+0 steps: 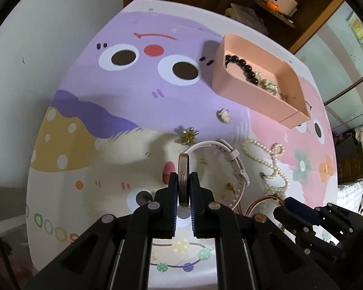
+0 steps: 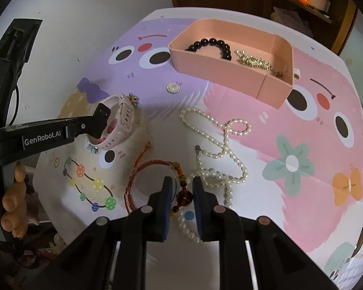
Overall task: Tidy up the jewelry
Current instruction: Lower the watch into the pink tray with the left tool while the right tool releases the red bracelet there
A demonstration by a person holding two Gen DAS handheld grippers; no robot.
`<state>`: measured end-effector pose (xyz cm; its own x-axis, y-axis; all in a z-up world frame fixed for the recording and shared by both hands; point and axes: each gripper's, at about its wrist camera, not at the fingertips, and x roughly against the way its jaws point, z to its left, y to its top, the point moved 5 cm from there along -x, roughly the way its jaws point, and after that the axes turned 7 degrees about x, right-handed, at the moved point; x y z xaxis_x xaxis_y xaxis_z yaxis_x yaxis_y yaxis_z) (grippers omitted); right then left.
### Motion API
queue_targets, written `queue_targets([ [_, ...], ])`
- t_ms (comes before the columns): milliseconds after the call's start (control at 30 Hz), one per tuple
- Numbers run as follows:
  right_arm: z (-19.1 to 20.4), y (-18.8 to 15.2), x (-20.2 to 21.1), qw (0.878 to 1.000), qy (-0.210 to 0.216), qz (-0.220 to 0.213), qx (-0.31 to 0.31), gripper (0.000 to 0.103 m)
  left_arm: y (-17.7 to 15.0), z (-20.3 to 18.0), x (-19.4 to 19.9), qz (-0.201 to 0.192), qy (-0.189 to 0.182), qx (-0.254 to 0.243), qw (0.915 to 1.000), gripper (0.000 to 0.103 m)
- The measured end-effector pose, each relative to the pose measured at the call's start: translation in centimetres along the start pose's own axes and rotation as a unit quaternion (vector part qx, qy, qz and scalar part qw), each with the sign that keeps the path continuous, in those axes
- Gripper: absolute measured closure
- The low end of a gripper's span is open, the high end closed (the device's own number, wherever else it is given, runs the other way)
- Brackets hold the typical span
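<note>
My left gripper (image 1: 183, 177) is shut on the case of a pale pink watch (image 1: 232, 166), which it holds just above the table; the watch also shows in the right wrist view (image 2: 123, 120) with the left gripper (image 2: 101, 118) on it. My right gripper (image 2: 181, 188) has its jaws narrowly apart around the amber pendant of a red cord bracelet (image 2: 150, 166), touching or nearly so. A pearl necklace (image 2: 220, 149) lies beside it. The pink box (image 2: 232, 58) holds a black bead bracelet (image 2: 213, 44) and a gold chain (image 2: 254, 61).
A small round silver brooch (image 2: 173, 88) and a gold flower brooch (image 1: 188, 134) lie loose on the cartoon-printed table mat (image 2: 302, 125). A white wall is at the left, dark wooden furniture behind the table. The right gripper (image 1: 300, 207) shows low right in the left wrist view.
</note>
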<state>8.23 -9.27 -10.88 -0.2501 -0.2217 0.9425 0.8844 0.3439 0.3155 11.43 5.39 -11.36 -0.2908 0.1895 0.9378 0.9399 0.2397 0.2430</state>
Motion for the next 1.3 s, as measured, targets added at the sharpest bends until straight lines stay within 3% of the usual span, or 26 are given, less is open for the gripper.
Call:
queue_targets([
  [333,-1.0,1.6,4.6,0.999,-0.005,-0.045,-0.007,0.087,1.5,-2.5,4.3,-0.036,-0.007,-0.036,0.9987,0.096],
  [567,-3.0,5.2,7.8,0.996,-0.024,-0.086,-0.012,0.088,4.6,-5.5,7.1,-0.067,-0.010,-0.067,0.9955,0.096],
  [867,-6.9,11.1,10.9,0.989,-0.057,-0.132,-0.029,0.088,9.6,-8.7,7.7,-0.091,-0.004,-0.076,0.9929,0.096],
  [1067,-11.3,14.9,9.3,0.986,-0.063,-0.138,-0.071,0.088,12.1,-10.3,5.3,-0.088,0.011,-0.081,0.9927,0.096],
  [1300,-15.8,16.9,3.8,0.983,-0.060,-0.116,-0.132,0.087,13.1,-11.5,0.8,-0.062,0.021,-0.091,0.9937,0.096],
])
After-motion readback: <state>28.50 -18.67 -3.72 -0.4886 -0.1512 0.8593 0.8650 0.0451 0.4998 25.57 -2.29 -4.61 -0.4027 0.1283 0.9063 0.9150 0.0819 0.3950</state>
